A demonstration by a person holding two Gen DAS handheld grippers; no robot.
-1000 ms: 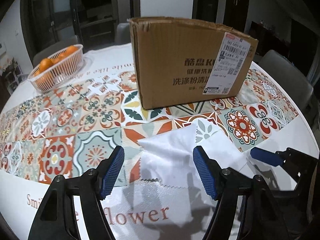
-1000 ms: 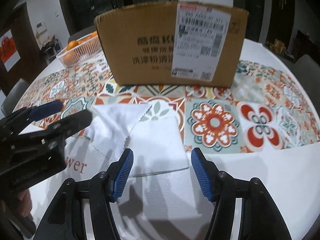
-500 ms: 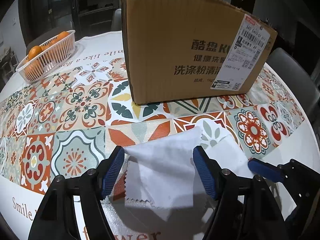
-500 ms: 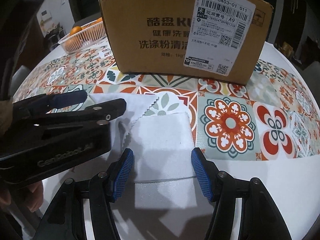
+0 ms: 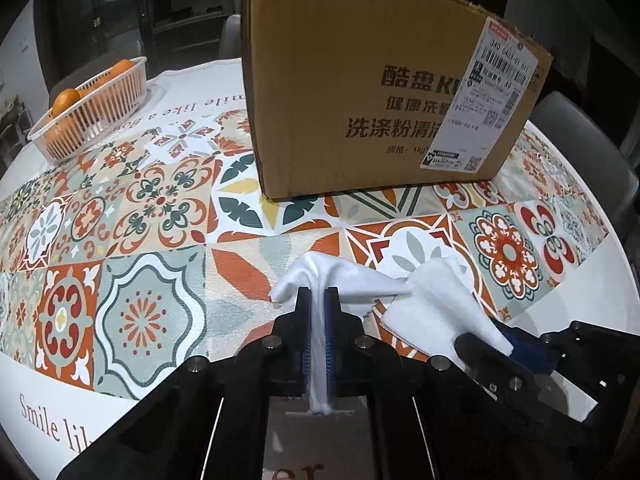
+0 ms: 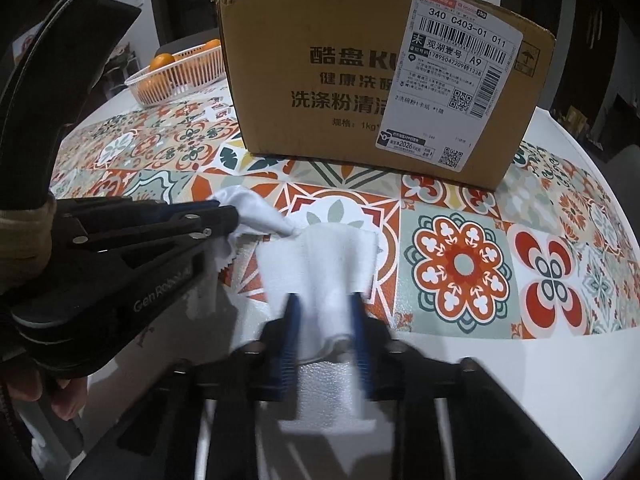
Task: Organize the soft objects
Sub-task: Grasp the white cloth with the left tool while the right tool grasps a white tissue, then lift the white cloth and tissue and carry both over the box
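On the table (image 5: 120, 420), the cardboard box (image 5: 360, 120) stands at 12 o'clock from the left gripper (image 5: 316, 296), well behind it. The basket (image 5: 92, 116) of oranges (image 5: 66, 100) sits at 10 o'clock, left of the box and apart from it. The cloth (image 5: 352, 284) lies between the box and both grippers, bunched between the left gripper's fingers. The right gripper (image 5: 500, 340) lies at 3 o'clock of the left, near it, on the cloth's other end.

cloth (image 5: 432, 300): soft white fabric, matt
box (image 5: 360, 92): brown cardboard, matt, paper label
basket (image 5: 96, 116): white slotted plastic
desk (image 5: 132, 216): smooth patterned cover, faint sheen
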